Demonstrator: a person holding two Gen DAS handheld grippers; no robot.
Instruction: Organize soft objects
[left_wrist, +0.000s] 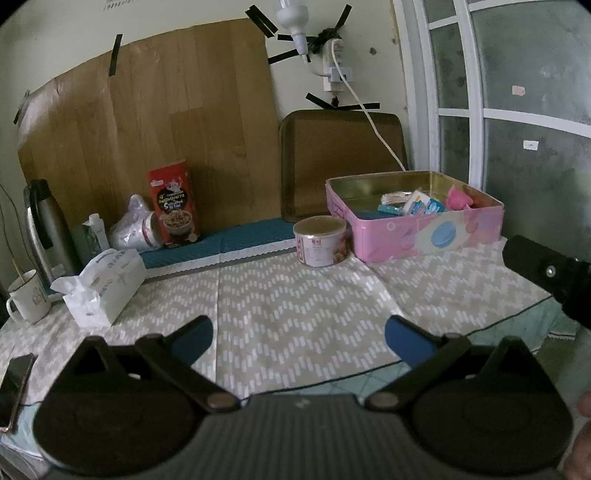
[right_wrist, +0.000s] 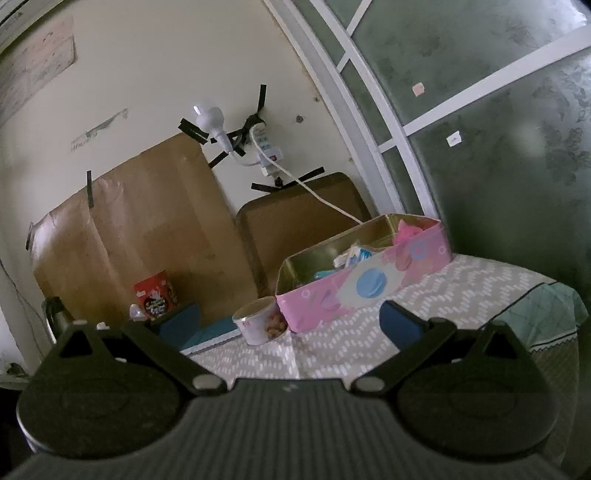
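**Plainly, the tissue pack lies ahead and left of my left fingers**

Right now both of my grippers are spread wide and hold nothing. My left gripper hangs low over the chevron-patterned cloth on the surface, its blue-padded fingers well apart with only bare cloth between them. My right gripper is tilted and raised, fingers equally wide, looking toward the pink tin.

The tin stands open at the far right of the surface, and soft things are already in it: a blue-and-white packet and something pink at its right end. Just beside its left wall stands a small round can, touching or nearly so; I cannot tell which.

The soft thing left outside, as I judge it, is the white tissue pack, a sheet sticking out at its near end. It lies ahead and to the left of my left fingers, its long axis running diagonally from near left to far right. My left hand is clearly the nearer one; the pack does not show in the right wrist view at all. So I would expect to swing left, turn my fingers across the pack's short width, and carry it rightward past the can to the tin.
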